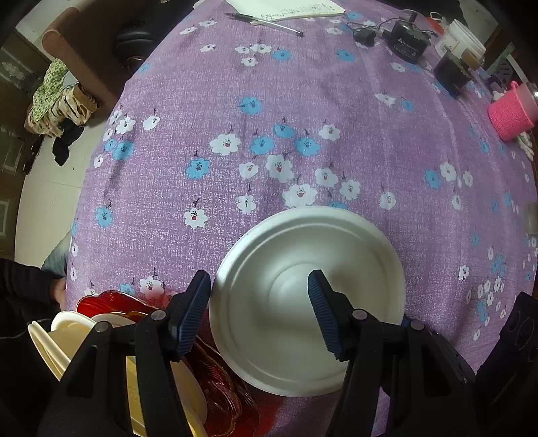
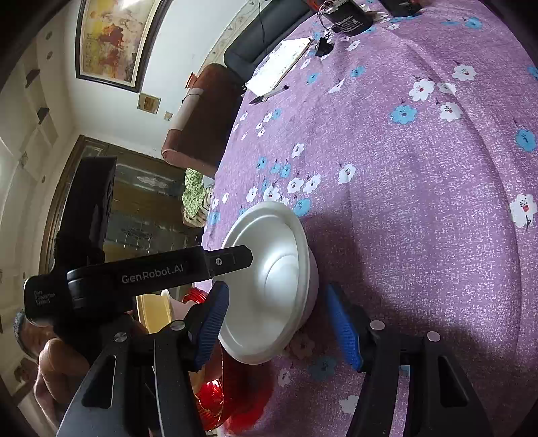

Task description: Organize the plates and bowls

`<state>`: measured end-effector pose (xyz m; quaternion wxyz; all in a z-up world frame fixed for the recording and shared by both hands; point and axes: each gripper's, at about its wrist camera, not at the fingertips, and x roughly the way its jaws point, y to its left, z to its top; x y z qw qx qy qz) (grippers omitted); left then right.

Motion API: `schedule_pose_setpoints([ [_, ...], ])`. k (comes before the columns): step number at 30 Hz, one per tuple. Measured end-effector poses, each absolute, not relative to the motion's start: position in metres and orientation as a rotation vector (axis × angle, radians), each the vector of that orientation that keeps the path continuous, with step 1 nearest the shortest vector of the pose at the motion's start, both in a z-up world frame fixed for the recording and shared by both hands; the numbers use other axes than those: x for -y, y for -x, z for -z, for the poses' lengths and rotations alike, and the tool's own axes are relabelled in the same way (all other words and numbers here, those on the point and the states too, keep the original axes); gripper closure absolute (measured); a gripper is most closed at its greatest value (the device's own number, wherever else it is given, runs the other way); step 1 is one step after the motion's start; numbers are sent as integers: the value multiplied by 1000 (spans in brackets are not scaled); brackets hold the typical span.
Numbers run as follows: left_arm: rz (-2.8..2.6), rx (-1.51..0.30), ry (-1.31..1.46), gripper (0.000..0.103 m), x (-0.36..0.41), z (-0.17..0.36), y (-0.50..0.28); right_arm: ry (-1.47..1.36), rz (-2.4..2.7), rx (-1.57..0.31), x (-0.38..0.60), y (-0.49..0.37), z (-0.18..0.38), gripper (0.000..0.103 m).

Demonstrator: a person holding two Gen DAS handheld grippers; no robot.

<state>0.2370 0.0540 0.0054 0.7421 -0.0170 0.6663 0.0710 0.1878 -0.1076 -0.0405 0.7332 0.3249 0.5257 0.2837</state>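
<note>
A white bowl (image 1: 302, 295) sits upright on the purple flowered tablecloth (image 1: 269, 117). My left gripper (image 1: 259, 289) is open above it, one finger over its left rim and one over its middle, holding nothing. In the right wrist view the same bowl (image 2: 269, 282) lies between the open fingers of my right gripper (image 2: 277, 312), which holds nothing. The left gripper's body (image 2: 151, 272) crosses in front of it. A red glass plate (image 1: 218, 386) with cream bowls and plates (image 1: 67, 339) stacked on it sits at the lower left, beside the white bowl.
At the table's far side lie a pen (image 1: 265, 22), papers (image 1: 285, 8), a black device with cables (image 1: 407, 40), jars (image 1: 460, 43) and a pink knitted cup (image 1: 511, 111). The table edge runs down the left (image 1: 101, 161); a brown sofa (image 2: 195, 124) stands beyond.
</note>
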Motion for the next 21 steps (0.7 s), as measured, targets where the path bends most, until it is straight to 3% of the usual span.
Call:
schedule_pose_setpoints([
  [4, -148, -1462, 28, 44, -51, -4, -234, -710, -631, -1174, 104, -189, 44, 46],
  [9, -124, -1457, 25, 45, -45, -6, -229, -665, -591, -1153, 106, -190, 41, 72],
  [15, -69, -1478, 57, 50, -34, -7, -224, -624, -528, -1140, 120, -191, 40, 93],
  [21, 11, -1495, 78, 50, -8, -9, -220, -598, -477, -1129, 145, -191, 33, 96],
])
